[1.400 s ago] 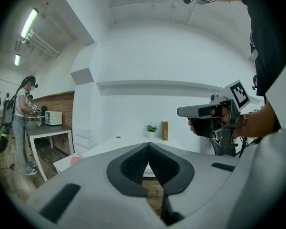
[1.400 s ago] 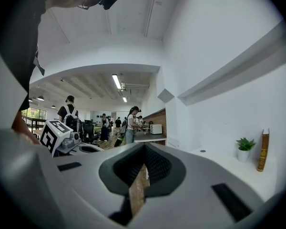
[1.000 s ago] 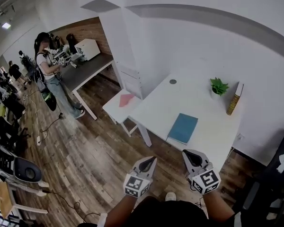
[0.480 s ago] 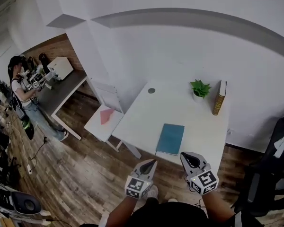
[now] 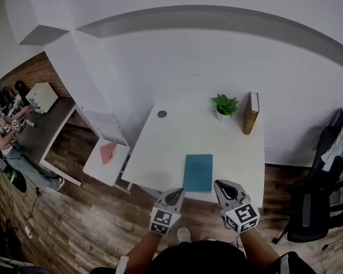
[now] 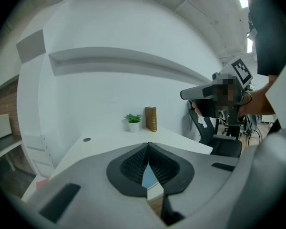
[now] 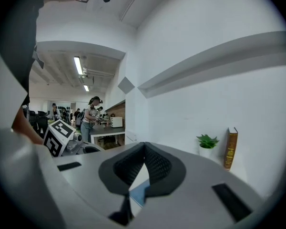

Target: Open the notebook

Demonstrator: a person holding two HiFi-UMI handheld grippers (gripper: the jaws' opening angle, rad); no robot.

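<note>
The flat rectangular notebook [image 5: 198, 173] is coloured teal, the surface [image 5: 171, 136] white, the small potted plant [image 5: 224, 103] green, the upright hardback book [image 5: 251, 113] brown, the plank floor [image 5: 91, 210] streaked brown.

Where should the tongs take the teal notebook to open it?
Probably the cover's near corner, coming low from the front of the table: the notebook lies flat and closed, a short edge toward that front. Which long side holds the spine I cannot tell.

Notebook [image 6: 148, 176] mostly masked by fingers [image 6: 128, 168] in gripper views; book [image 5: 251, 113] spine lettering illegible; person [image 5: 1, 137] cropped at edge.
</note>
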